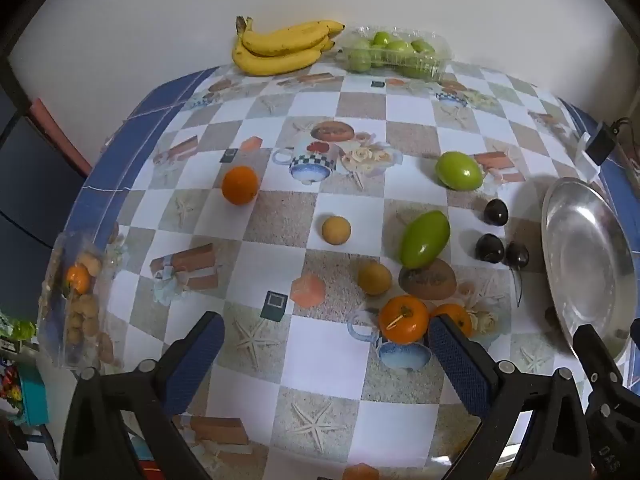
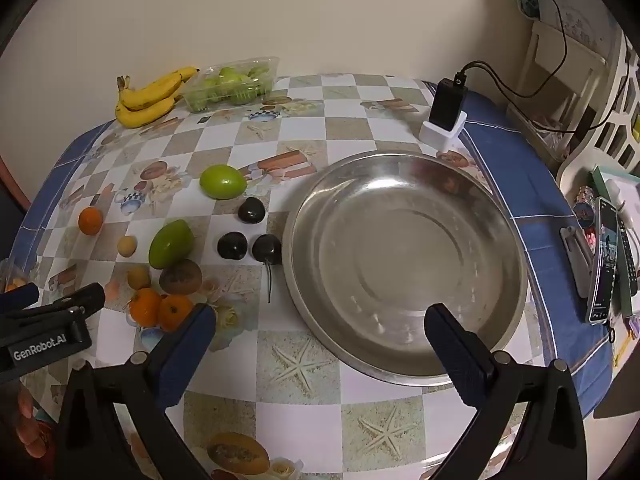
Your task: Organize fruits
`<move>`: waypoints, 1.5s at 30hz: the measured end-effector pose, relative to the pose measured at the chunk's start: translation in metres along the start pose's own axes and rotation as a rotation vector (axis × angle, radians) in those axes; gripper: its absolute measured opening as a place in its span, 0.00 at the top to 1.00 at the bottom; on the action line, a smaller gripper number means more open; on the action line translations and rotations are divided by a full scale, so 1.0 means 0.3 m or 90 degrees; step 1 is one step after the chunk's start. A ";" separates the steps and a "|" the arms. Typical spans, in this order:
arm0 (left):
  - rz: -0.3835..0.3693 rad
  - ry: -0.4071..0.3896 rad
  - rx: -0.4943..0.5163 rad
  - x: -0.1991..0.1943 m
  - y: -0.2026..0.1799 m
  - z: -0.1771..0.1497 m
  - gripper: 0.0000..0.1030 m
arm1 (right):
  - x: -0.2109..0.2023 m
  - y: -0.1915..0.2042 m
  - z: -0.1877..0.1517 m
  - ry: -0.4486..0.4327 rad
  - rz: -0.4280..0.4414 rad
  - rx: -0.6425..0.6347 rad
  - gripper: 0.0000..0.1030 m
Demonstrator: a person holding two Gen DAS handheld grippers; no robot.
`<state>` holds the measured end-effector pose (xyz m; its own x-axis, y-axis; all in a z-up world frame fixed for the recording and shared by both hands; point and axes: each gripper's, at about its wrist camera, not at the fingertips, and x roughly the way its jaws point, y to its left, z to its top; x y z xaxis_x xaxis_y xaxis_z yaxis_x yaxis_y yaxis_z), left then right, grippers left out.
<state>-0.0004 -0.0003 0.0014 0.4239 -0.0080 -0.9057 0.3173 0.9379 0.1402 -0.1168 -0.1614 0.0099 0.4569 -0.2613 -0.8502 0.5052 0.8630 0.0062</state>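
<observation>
Both tongs, left [image 1: 326,354] and right [image 2: 320,344], gape empty above the table; risk: round loose fruit left of the wide steel basin [image 2: 404,264], from green mangoes [image 2: 171,243] to dark plums [image 2: 232,245], may roll when nudged.

— What stands behind the tabletop [image 2: 304,364]?
— A plain cream wall [image 2: 320,20], evenly lit, with no window in view. The tabletop wears a checked oilcloth printed with starfish and teapots, edged in blue.
— And off to the right?
— A white chair [image 2: 560,64] with cloth draped over its top, and a black cable [image 2: 560,40] running across it to a black charger [image 2: 448,104] in a white stand at the far right edge.
</observation>
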 end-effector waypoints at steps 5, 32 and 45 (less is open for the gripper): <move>-0.026 -0.010 -0.013 0.001 0.010 -0.002 0.00 | 0.006 -0.001 0.001 0.003 0.005 0.000 0.00; -0.040 -0.009 -0.016 -0.005 0.010 -0.004 0.00 | -0.004 -0.044 0.013 -0.023 -0.005 0.047 0.00; -0.049 0.020 -0.026 0.027 0.021 -0.006 0.00 | 0.000 -0.044 0.015 -0.021 -0.005 0.047 0.00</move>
<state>0.0035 0.0062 -0.0058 0.3721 -0.0703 -0.9255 0.3133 0.9481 0.0539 -0.1202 -0.1746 0.0121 0.4758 -0.2823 -0.8330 0.5605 0.8272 0.0398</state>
